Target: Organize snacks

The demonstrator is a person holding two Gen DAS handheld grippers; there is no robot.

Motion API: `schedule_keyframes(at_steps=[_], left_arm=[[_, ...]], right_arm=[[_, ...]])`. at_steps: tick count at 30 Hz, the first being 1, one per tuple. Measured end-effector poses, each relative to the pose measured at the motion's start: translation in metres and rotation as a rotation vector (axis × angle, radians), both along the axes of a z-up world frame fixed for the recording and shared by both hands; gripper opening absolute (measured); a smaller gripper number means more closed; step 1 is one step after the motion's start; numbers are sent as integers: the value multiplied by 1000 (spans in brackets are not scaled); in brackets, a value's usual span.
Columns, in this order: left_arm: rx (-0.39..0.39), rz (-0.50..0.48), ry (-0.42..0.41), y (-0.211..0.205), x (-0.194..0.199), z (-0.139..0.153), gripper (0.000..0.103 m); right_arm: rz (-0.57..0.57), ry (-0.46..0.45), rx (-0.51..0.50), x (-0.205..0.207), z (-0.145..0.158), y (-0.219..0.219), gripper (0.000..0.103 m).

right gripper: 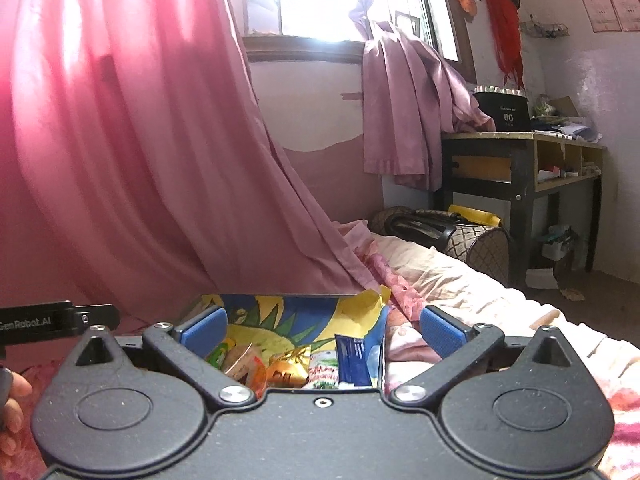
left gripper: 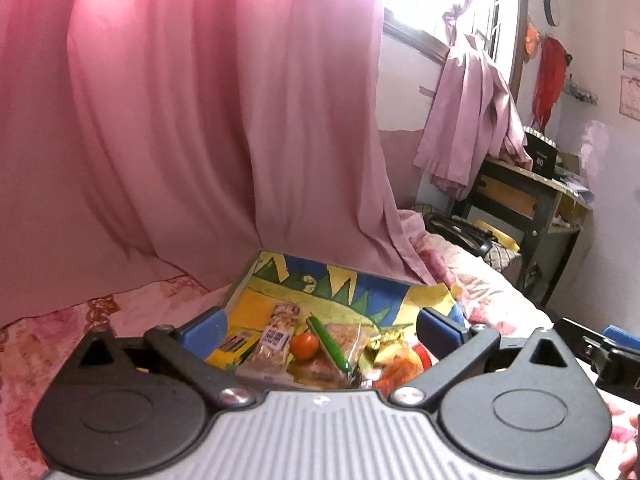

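Note:
A colourful box (left gripper: pixel 340 280) painted yellow, blue and green lies on the bed and holds a pile of snacks. In the left wrist view I see a cereal bar (left gripper: pixel 276 338), a small orange fruit (left gripper: pixel 305 346), a green stick (left gripper: pixel 329 345), a clear cracker pack (left gripper: pixel 344 338) and gold wrappers (left gripper: pixel 390 340). My left gripper (left gripper: pixel 322 326) is open and empty, just above the pile. In the right wrist view the same box (right gripper: pixel 280 308) shows a blue packet (right gripper: pixel 354 362), a gold wrapper (right gripper: pixel 290 368) and a green-white pack (right gripper: pixel 322 372). My right gripper (right gripper: pixel 322 326) is open and empty over the box's right side.
The box rests on a pink floral bedspread (right gripper: pixel 460 280). A pink curtain (left gripper: pixel 180 120) hangs close behind it. A dark bag (right gripper: pixel 440 228) lies at the bed's far end, beside a black desk (right gripper: pixel 520 160). The other gripper shows at the right edge of the left wrist view (left gripper: pixel 612 348).

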State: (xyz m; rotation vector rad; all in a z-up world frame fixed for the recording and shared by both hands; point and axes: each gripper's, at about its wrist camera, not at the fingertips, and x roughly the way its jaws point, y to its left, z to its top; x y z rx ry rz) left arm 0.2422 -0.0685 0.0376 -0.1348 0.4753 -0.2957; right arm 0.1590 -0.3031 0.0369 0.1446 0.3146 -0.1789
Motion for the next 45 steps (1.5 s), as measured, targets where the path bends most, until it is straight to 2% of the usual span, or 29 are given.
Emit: schedule_keyframes(at_steps=[7,12,23,34,45], left_arm=[[24,15,-1,10,-39,2,103],[42,21,26,18,-72,-7,103],[97,35,68,33,-125,-22,103],[109,63,104,47,-149,-32,103],[118,72,115,53,-161,-35,103]], right_arm=[[17,12,-15,-39,1,11,102],[25,37,21,-66,-2,18,102],[46,90,10,-108,-10,39,102],[54,147,6,-128,-21,52,102],[48,157,-4,-138,-25,56,102]])
